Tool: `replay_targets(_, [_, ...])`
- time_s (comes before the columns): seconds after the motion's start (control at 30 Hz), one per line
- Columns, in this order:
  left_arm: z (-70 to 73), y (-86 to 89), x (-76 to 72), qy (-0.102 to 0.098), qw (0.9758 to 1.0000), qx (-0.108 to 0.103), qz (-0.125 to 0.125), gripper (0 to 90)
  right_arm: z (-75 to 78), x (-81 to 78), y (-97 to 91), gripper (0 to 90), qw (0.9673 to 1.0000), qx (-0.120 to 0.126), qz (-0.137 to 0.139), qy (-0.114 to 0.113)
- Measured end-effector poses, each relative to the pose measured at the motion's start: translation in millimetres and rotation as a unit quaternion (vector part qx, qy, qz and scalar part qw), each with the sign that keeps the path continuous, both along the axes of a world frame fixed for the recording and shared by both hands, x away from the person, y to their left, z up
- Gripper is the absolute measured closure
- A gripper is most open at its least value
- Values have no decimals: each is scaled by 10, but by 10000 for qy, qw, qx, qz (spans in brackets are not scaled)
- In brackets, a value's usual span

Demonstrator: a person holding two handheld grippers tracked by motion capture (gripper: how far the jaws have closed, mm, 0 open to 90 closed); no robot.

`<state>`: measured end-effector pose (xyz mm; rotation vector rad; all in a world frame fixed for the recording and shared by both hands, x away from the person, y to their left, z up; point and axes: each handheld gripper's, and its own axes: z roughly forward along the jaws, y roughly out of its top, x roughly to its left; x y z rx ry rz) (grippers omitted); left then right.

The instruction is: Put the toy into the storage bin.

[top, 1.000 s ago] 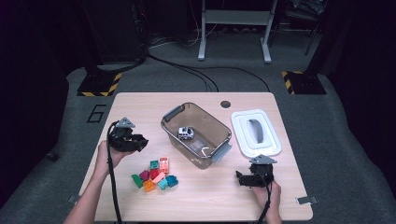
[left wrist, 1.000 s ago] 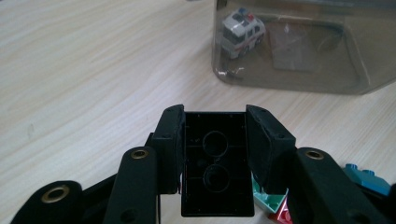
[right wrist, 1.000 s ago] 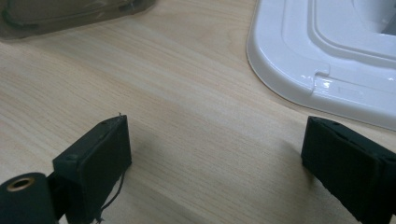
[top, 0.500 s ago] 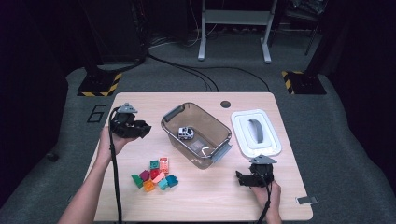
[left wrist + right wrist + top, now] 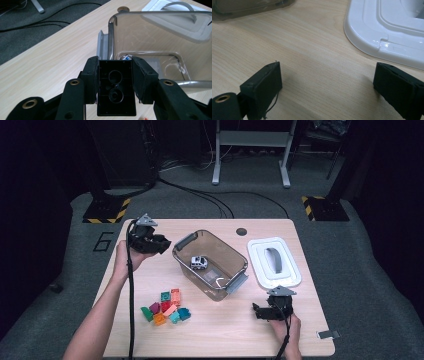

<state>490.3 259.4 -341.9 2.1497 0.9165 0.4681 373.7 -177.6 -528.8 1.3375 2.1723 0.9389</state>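
One black plastic building block (image 5: 116, 88), clamped in the left gripper (image 5: 159, 244), has risen from the pile of coloured bricks (image 5: 166, 307) toward the clear plastic bin (image 5: 210, 264), ready to drop, while the right gripper (image 5: 259, 311) rests with jaws apart on the surface (image 5: 210, 335).

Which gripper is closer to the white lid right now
Right. The right gripper sits on the table just in front of the white lid, jaws open. The left gripper, shut on a black brick, is across the clear bin from it.
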Motion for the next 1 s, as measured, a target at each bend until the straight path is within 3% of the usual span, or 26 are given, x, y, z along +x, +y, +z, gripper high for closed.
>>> replay_targets(0.53, [52, -422, 158, -84, 9998, 57, -187, 590, 0, 2, -2, 75, 10000, -12, 14, -14])
replay_targets(1.0, [-125, -641, 260, 164, 9995, 102, -241, 589, 0, 2, -2, 75, 10000, -14, 12, -15])
